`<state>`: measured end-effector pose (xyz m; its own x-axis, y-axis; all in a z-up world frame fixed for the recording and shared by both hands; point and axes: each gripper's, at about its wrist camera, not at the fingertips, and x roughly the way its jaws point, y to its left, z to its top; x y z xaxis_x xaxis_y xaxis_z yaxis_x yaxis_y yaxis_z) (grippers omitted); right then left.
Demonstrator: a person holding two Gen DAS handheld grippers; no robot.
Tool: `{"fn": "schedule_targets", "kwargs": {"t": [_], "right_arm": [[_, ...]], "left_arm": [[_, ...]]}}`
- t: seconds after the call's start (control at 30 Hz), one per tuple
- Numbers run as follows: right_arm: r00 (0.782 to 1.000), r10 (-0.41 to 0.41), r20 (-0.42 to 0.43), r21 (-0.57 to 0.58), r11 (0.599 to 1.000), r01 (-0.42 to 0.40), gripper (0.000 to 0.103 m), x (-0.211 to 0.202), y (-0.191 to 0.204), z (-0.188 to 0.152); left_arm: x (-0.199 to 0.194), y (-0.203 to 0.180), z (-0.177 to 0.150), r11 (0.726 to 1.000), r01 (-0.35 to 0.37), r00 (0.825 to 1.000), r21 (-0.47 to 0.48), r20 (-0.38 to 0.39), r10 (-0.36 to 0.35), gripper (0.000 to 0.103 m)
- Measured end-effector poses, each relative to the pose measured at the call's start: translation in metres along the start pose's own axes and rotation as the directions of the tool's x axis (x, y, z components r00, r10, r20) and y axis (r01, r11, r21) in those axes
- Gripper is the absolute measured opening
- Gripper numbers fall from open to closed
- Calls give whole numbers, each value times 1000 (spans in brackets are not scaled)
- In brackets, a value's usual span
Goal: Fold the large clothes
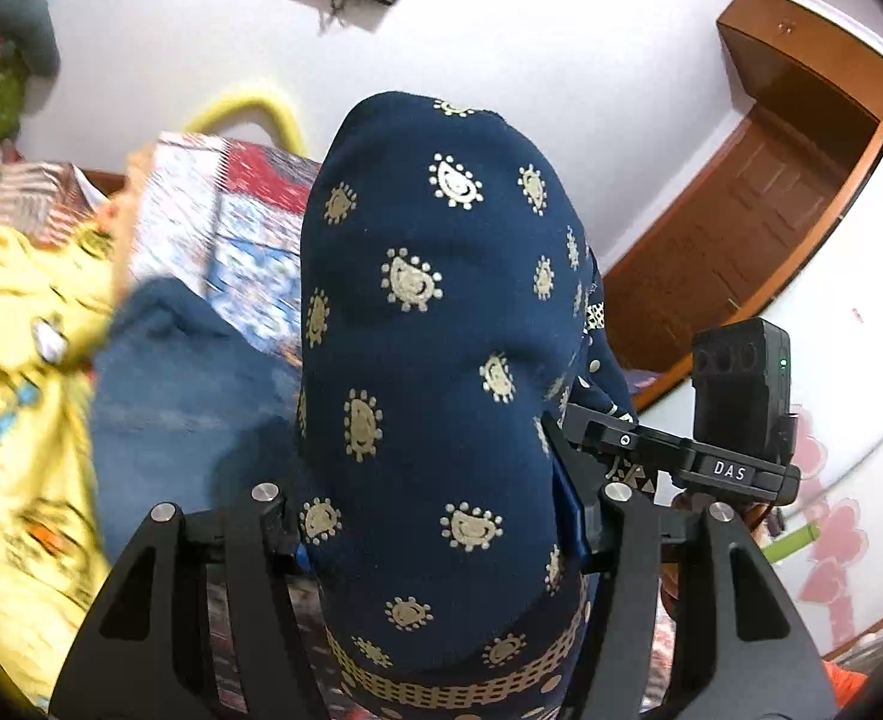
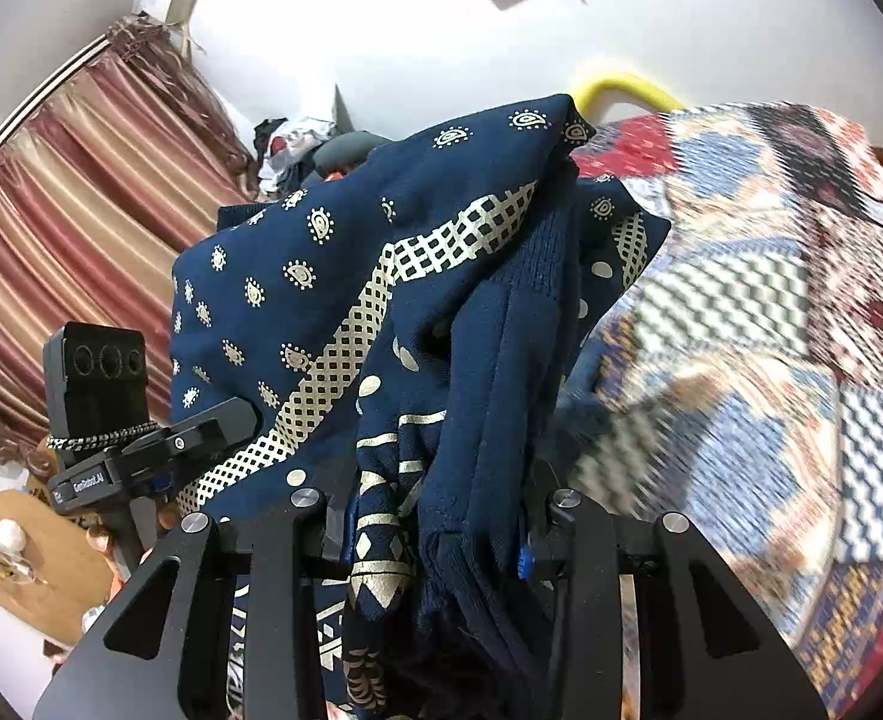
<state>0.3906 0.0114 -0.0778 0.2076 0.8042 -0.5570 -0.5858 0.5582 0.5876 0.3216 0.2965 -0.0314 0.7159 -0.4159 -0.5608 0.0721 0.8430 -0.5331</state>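
Above the patchwork quilt (image 1: 243, 222), the left gripper (image 1: 435, 510) is closed tight on a navy blue printed cloth garment (image 1: 429, 324) bulging up between its jaws. Seen from the right, the right gripper (image 2: 435, 516) likewise pinches bunched folds of that garment (image 2: 345, 276), which drapes forward over its jaws.

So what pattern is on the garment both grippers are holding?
Navy garment with small cream paisley motifs and a cream lattice border band, clearest in the right wrist view.
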Motion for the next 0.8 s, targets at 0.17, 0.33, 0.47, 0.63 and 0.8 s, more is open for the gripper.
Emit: {"fn": "schedule_targets", "kwargs": {"t": [0.17,0.33,0.47,0.63,0.8], "right_arm": [[1000,4,-21,25,1000,-4,33,57,6,14],[995,-21,-100,110,993,32,33,123,-18,11],[982,-68,-178,160,982,97,33,168,-43,-2],[969,-118,-215,160,975,154,39,180,-79,-22],[966,-194,-172,66,976,208,46,144,-63,-23]], "left_arm": [[19,60,18,998,-45,999,-55,-14,44,59],[65,141,17,979,-78,993,-189,-99,60,59],[111,194,-4,949,-187,969,-254,-206,136,59],[120,213,-32,937,-268,955,-225,-190,227,78],[100,174,-36,920,-383,919,-85,-133,371,81]]}}
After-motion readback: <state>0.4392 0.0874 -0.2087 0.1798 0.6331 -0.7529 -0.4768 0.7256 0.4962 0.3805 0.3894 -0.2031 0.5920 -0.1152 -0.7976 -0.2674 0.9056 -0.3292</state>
